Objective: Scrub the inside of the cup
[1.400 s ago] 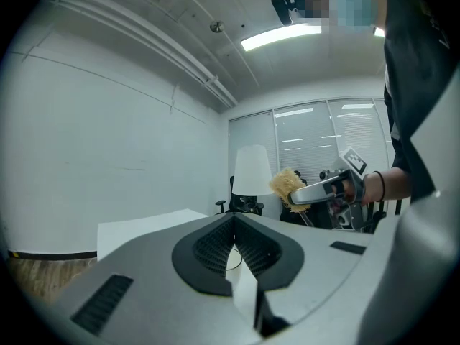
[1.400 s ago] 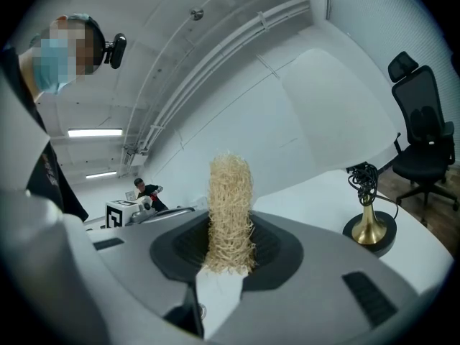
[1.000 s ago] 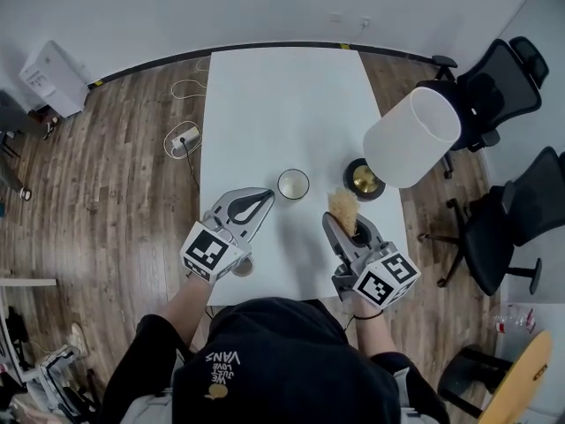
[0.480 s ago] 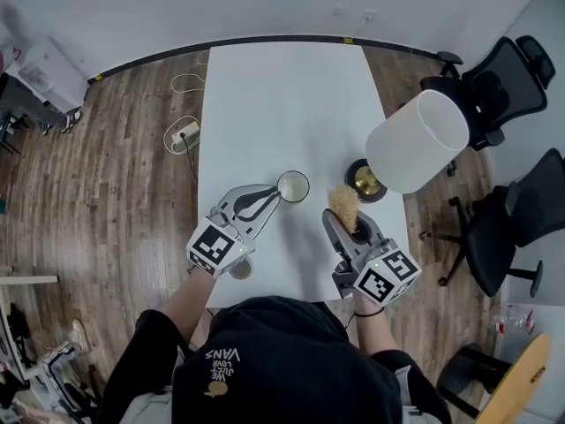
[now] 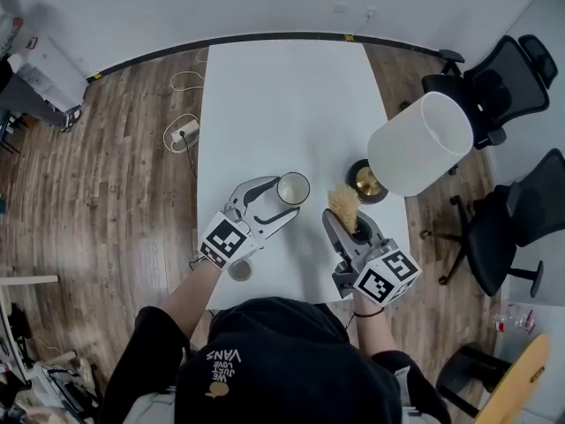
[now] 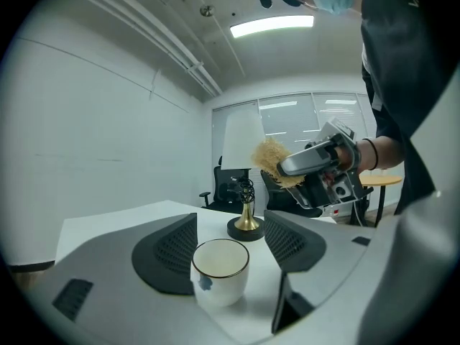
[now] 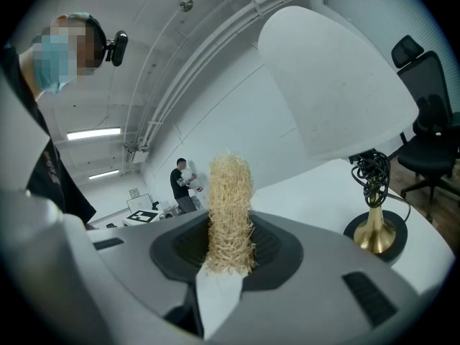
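Observation:
A white cup (image 5: 293, 187) with a dark rim stands upright on the white table (image 5: 291, 95). My left gripper (image 5: 284, 199) reaches it from the near left. Its jaws are opening, and the cup (image 6: 220, 268) stands between them with a gap to each pad. My right gripper (image 5: 346, 222) hovers to the right of the cup, shut on a straw-coloured fibre scrubber (image 5: 343, 207). In the right gripper view the scrubber (image 7: 230, 214) sticks up out of the shut jaws. In the left gripper view it (image 6: 272, 158) shows above and beyond the cup.
A table lamp with a big white shade (image 5: 415, 144) and a brass base (image 5: 364, 180) stands right of the cup, close to my right gripper. A small round object (image 5: 240, 269) lies near the table's front edge. Office chairs (image 5: 494, 87) stand at the right.
My left gripper has moved right and forward up to the cup, and its jaws have gone from shut to spread around it. The right gripper and the scrubber have stayed put.

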The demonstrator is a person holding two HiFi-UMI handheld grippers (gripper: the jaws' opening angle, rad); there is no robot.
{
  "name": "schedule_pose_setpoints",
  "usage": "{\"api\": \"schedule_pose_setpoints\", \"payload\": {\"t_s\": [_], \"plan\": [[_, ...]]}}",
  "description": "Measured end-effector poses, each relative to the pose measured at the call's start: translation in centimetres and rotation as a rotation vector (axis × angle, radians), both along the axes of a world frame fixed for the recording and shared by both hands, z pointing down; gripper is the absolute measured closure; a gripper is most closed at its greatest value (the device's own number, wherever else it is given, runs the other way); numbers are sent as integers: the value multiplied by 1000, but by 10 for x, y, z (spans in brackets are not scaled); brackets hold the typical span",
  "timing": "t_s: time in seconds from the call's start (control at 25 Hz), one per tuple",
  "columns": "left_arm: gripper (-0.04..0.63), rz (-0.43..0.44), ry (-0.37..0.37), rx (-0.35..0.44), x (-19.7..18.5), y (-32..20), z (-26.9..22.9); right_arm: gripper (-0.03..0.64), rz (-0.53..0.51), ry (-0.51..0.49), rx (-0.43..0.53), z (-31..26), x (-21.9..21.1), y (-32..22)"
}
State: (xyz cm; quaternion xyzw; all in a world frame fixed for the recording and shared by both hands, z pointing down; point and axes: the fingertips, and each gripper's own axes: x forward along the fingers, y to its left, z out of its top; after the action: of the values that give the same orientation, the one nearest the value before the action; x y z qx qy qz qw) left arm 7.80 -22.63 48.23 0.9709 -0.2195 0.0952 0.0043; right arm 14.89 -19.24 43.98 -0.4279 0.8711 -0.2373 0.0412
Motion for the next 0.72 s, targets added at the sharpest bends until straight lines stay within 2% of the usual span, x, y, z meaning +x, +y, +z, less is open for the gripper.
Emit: {"api": "schedule_pose_setpoints", "payload": {"t_s": [0.2, 0.72], "plan": [[248, 9, 4, -16, 2, -4, 8, 523, -1, -1, -3, 2, -3, 0], [207, 10, -48, -107, 18, -23, 58, 523, -9, -1, -31, 12, 1, -5]]}}
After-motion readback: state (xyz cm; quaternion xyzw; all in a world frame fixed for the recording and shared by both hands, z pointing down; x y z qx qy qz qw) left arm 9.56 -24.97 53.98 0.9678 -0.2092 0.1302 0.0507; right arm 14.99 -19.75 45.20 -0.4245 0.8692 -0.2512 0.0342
